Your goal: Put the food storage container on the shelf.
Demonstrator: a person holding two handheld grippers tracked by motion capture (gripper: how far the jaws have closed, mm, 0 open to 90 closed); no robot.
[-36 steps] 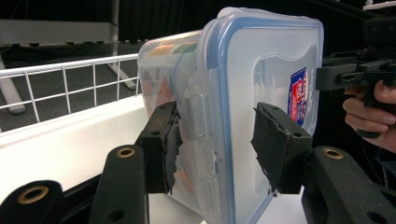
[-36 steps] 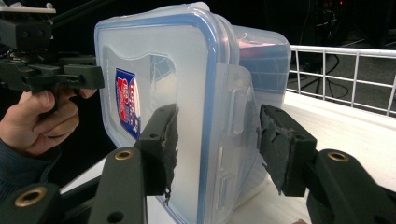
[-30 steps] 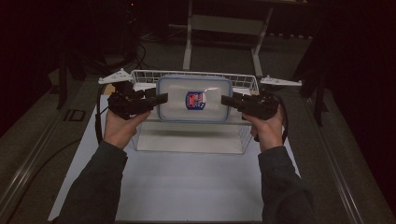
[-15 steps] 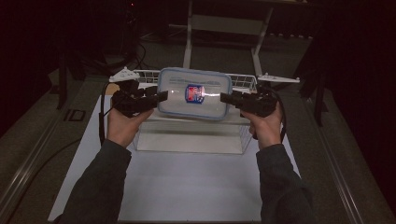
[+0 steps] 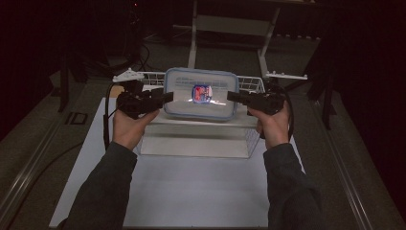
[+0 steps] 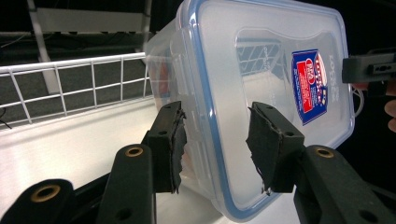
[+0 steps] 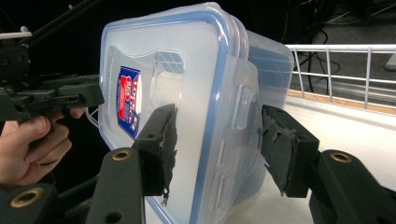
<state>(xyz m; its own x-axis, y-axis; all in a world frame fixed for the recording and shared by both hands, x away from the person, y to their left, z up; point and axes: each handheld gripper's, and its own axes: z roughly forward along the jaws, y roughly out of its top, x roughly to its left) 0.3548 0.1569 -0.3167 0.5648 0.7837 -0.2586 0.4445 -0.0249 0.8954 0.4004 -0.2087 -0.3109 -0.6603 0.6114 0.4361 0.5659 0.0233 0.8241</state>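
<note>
Above wire basket [image 5: 249,86]: left gripper [image 5: 160,99], just closing, and right gripper [image 5: 238,97] clamp lidded container [image 5: 201,93]; contents unclear.

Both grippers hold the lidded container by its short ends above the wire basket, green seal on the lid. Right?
Not quite: the seal on the container's lid is blue, as the left gripper view shows. The left gripper and right gripper do hold its ends above the wire basket.

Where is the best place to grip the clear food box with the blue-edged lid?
Grip the food box at its two short ends, coming level from the sides, one jaw above the lid and one below, as the left gripper and right gripper do: the latch flaps and rim there give purchase.
</note>
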